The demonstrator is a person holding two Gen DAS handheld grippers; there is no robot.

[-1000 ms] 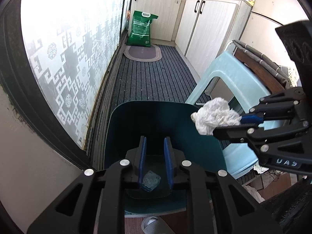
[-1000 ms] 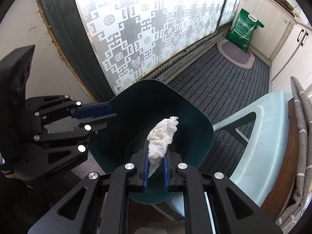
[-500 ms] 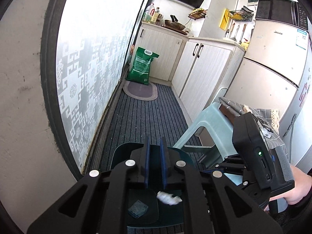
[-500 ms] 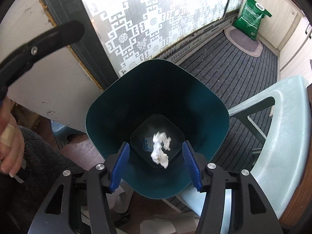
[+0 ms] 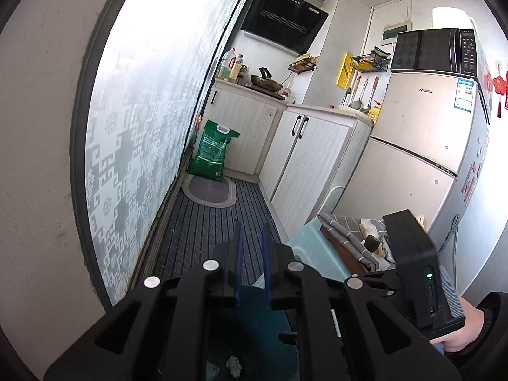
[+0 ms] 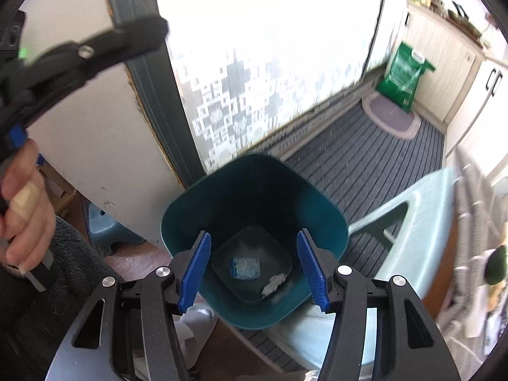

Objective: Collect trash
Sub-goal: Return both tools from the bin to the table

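Note:
The dark teal trash bin [image 6: 254, 187] stands on the floor right under my right gripper [image 6: 254, 235], whose blue pads are wide apart with nothing between them. On the bin's bottom lie a crumpled white tissue [image 6: 274, 282] and a small blue square piece [image 6: 244, 266]. My left gripper [image 5: 251, 231] is shut on nothing and points over the bin [image 5: 254, 314] toward the kitchen; the tissue [image 5: 233, 365] shows below it. In the right wrist view the left gripper's finger [image 6: 95, 44] is a blur at the upper left, above the hand [image 6: 22, 206] holding it.
A pale blue plastic stool [image 6: 422, 222] stands right of the bin, beside a wooden surface with a grey striped cloth [image 5: 346, 235]. A frosted patterned door [image 5: 136, 120] runs along the left. Farther off are a green sack [image 5: 212, 152], an oval mat [image 5: 209, 190], cabinets [image 5: 304, 162] and a fridge [image 5: 422, 165].
My right gripper opened and the tissue fell from it to the bin's bottom. My left gripper rose and tilted up, from looking into the bin to looking across the kitchen.

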